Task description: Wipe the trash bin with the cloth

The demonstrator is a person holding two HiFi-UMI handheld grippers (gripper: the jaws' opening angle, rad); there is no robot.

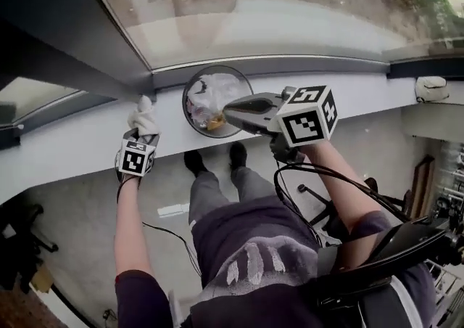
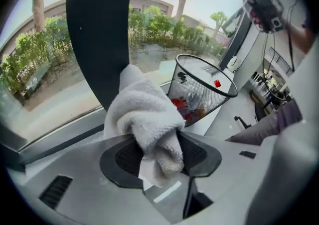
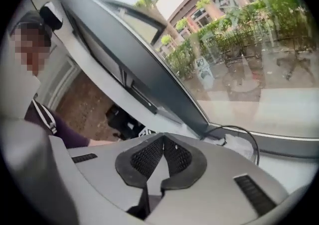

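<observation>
The black wire-mesh trash bin (image 1: 216, 100) stands by the white ledge under the window, just past the person's shoes, with a bag of rubbish inside it. My left gripper (image 1: 141, 130) is to the bin's left, shut on a bunched white cloth (image 1: 145, 112). In the left gripper view the cloth (image 2: 144, 112) bulges out between the pads of the left gripper (image 2: 155, 139), with the bin (image 2: 202, 89) ahead to the right. My right gripper (image 1: 232, 107) reaches over the bin's right rim. The right gripper (image 3: 163, 137) is shut and holds nothing; the bin rim (image 3: 249, 142) lies beside it.
A dark window post (image 2: 99, 35) rises just behind the cloth. The white ledge (image 1: 362, 94) runs along the glass, with a pale object (image 1: 432, 88) at its right end. A chair base (image 1: 322, 207) stands at the right. A cable (image 1: 170, 236) trails on the floor.
</observation>
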